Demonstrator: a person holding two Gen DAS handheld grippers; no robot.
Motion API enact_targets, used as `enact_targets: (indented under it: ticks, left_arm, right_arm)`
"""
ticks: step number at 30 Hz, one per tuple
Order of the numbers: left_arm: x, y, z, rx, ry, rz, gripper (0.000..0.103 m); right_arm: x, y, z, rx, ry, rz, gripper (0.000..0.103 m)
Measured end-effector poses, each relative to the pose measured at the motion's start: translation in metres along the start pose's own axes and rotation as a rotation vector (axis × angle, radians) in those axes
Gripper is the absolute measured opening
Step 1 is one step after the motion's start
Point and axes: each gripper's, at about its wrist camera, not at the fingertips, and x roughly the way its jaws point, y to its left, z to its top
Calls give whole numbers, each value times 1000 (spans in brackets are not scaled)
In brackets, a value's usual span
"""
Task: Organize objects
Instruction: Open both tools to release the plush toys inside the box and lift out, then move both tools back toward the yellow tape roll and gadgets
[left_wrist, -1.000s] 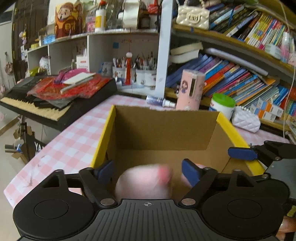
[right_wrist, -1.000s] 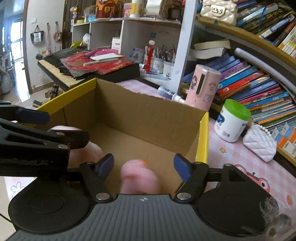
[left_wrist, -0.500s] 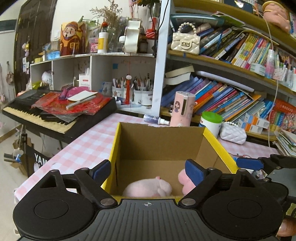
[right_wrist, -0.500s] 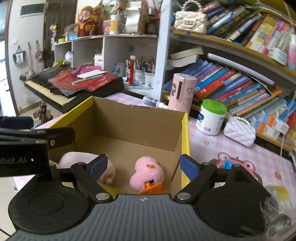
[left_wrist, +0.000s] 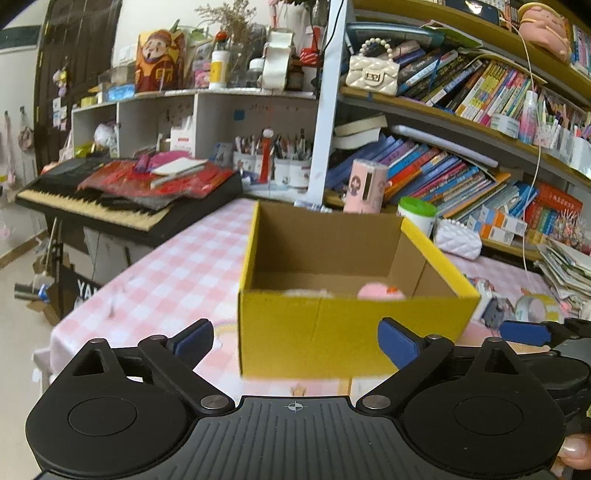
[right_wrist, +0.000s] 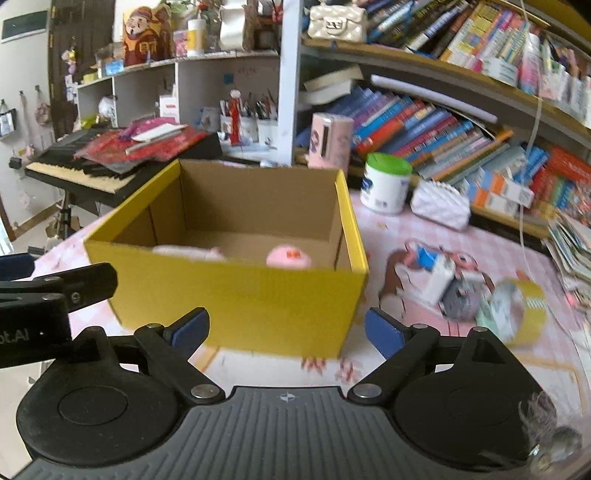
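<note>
Both grippers back; box (left_wrist: 332, 332) hiding toys (right_wrist: 288, 256).

**Right Wrist View: Open Box with Two Pink Toys**

The right tongs (right_wrist: 286, 330) occupy the lower foreground, with the jaws opening and nothing between the blue pads (right_wrist: 382, 332). Beyond them stands a yellow cardboard box (right_wrist: 236, 291) on the pink checked tabletop (right_wrist: 498, 243), open at the top. Two pink plush toys lie inside: a pale one (right_wrist: 188, 253) at the left and a rounder one (right_wrist: 289, 257) at the right, both partly hidden by the near wall. Part of the left tongs (right_wrist: 55, 291) enters at the left edge. To the right of the box lie a small white carton (right_wrist: 437, 278) and a roll of yellow tape (right_wrist: 521, 312). A green-lidded white tub (right_wrist: 386, 182) stands behind the box, near the bookshelf (right_wrist: 443, 122).
</note>
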Motion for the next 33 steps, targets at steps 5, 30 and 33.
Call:
enact_targets:
  ticks: [5,30,33]
  left_arm:
    - [-16,5,-16,-10,39,9,99]
    - [-59,-7,-65,25,149,-64,99]
    - [-59,-14,-68,38,157,-93,99]
  right_arm:
    - [-21,6,-23,12,29,-27,96]
    - [-85,6,-90,101,95,-97,96]
    - [-91,-1,-96,119,98,-122,96]
